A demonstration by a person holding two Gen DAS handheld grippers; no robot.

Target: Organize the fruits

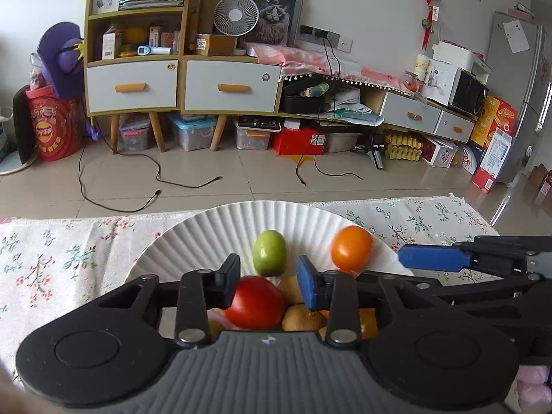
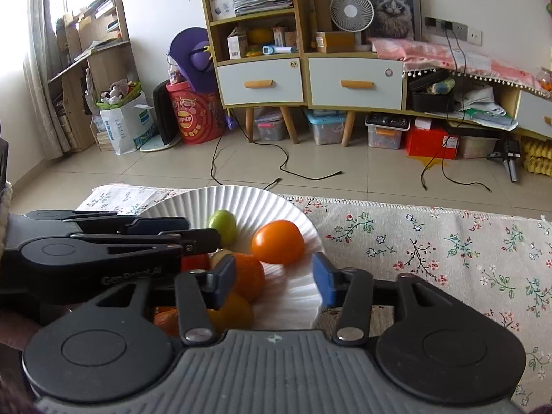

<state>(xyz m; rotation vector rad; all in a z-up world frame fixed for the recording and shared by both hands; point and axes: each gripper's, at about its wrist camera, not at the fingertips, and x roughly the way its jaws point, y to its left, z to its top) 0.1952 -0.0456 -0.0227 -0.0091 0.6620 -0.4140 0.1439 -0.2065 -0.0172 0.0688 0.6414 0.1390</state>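
A white fluted paper plate (image 1: pixel 214 231) (image 2: pixel 255 203) lies on the floral cloth and holds several fruits. In the left wrist view a green fruit (image 1: pixel 269 253) and an orange tomato (image 1: pixel 351 248) sit toward the far side; a red tomato (image 1: pixel 257 302) and brown kiwis (image 1: pixel 301 317) lie close under my left gripper (image 1: pixel 269 284), which is open with nothing between its fingers. My right gripper (image 2: pixel 274 281) is open over the plate's right side, with an orange (image 2: pixel 249 276) by its left finger. The orange tomato (image 2: pixel 278 241) and green fruit (image 2: pixel 223 223) lie beyond it.
The floral cloth (image 2: pixel 431 248) (image 1: pixel 62 258) covers the table. The right gripper's blue-tipped finger (image 1: pixel 431 258) reaches in at the plate's right edge. The left gripper's body (image 2: pixel 103 245) crosses the plate's left side. Beyond the table edge are tiled floor with cables and cabinets.
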